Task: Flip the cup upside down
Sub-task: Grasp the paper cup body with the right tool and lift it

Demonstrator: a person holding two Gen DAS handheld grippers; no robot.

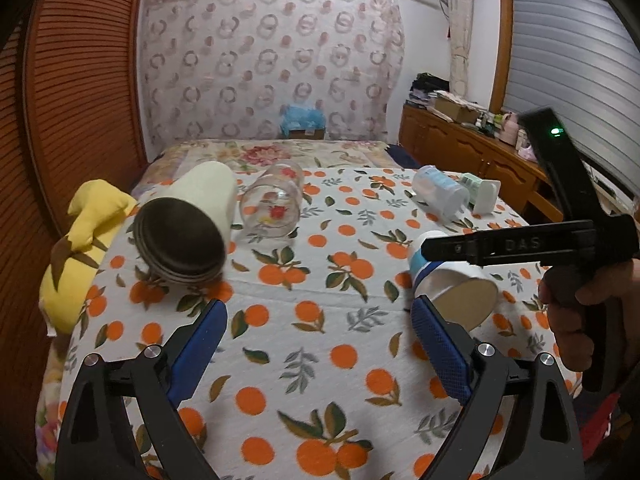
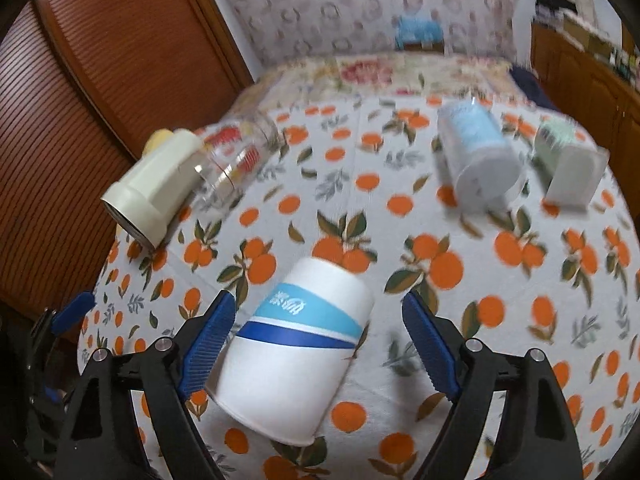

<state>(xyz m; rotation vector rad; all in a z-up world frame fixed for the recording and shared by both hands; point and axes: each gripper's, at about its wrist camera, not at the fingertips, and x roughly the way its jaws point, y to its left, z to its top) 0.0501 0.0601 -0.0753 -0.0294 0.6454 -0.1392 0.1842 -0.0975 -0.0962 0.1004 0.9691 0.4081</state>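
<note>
A white paper cup with blue bands point(image 2: 296, 344) lies tilted on its side on the orange-print cloth, its rim toward the camera. My right gripper point(image 2: 316, 316) is open, with the cup between its blue fingers, not clamped. In the left wrist view the same cup point(image 1: 452, 284) lies at the right, with the right gripper's black body point(image 1: 520, 244) over it. My left gripper point(image 1: 320, 320) is open and empty above the cloth, its right finger point(image 1: 436, 340) close to the cup.
A cream cup point(image 1: 192, 216) and a clear printed glass point(image 1: 272, 204) lie on their sides at the left. A pale blue cup point(image 1: 440, 192) and a green-white cup point(image 1: 480, 192) lie at the back right. A yellow cloth point(image 1: 80, 252) hangs at the left table edge.
</note>
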